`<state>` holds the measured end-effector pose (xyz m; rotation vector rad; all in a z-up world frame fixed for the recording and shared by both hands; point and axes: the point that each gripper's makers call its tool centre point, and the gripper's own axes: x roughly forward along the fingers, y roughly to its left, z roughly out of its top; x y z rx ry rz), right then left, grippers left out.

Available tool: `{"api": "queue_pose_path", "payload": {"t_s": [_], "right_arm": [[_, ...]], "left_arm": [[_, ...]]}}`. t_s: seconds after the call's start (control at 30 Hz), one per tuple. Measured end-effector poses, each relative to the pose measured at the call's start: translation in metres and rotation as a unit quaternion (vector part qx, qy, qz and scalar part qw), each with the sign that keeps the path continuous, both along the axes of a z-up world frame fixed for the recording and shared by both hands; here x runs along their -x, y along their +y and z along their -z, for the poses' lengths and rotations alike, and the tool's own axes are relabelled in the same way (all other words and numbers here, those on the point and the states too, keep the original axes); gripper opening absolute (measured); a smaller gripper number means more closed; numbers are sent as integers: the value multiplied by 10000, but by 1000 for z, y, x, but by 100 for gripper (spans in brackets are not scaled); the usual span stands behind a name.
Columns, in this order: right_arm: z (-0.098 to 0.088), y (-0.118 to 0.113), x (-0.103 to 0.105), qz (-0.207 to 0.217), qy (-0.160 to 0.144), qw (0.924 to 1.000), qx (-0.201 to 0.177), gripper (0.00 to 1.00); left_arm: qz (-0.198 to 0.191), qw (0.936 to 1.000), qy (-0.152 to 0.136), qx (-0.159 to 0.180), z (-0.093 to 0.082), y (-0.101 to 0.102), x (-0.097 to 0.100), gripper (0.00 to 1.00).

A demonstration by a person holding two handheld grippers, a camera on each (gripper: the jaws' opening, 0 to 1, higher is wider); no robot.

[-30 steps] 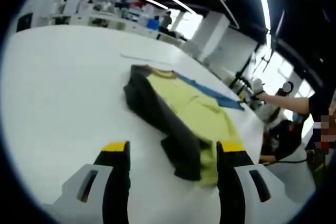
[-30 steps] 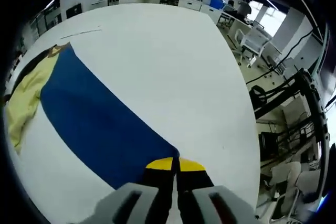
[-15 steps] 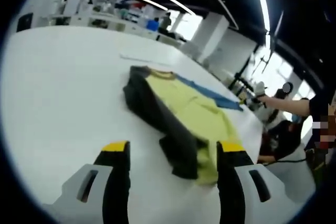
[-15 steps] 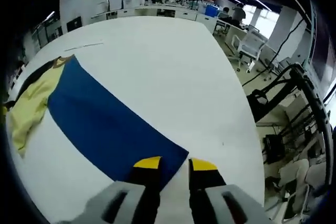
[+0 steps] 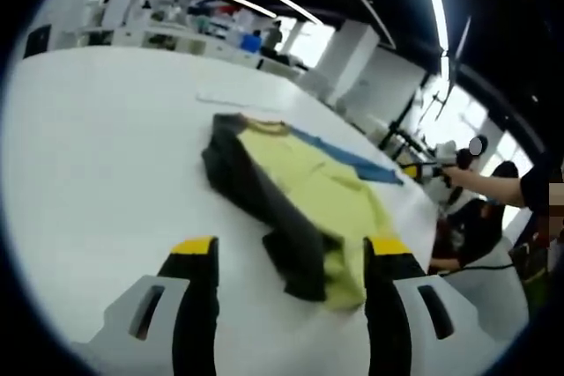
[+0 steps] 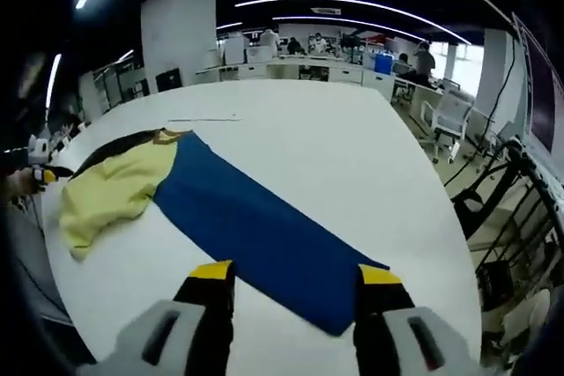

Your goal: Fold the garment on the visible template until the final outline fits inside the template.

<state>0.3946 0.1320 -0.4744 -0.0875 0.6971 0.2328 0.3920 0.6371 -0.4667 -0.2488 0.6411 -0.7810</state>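
Right now I see both my grippers spread wide, holding nothing. My left gripper (image 5: 288, 257) hovers just short of the garment's (image 5: 304, 195) crumpled yellow-and-grey end; my right gripper (image 6: 293, 283) hovers over its blue end (image 6: 264, 231), which lies flat on the white tabletop (image 6: 300, 129).

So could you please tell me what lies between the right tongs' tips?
In the right gripper view, the blue panel's near end lies between the open right tongs.
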Motion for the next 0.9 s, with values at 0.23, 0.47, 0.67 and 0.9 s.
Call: {"api": "queue_pose_path", "payload": {"t_s": [0.23,0.47,0.67,0.9], "right_arm": [[-9,34,0,-382,-179,9988,-260,68],[-13,62,2,-690,-307,9963,-403,84],[-11,80,8,-900,-330,9940,-523,100],[-6,101,18,-1168,-264,9912,-561,100]], "left_arm": [[2,10000,-80,23,-5,2,0,63],[66,9999,-136,-19,-5,3,4,62],[104,9998,-145,-25,-5,2,7,61],[209,9996,-129,-106,3,-2,13,58]]}}
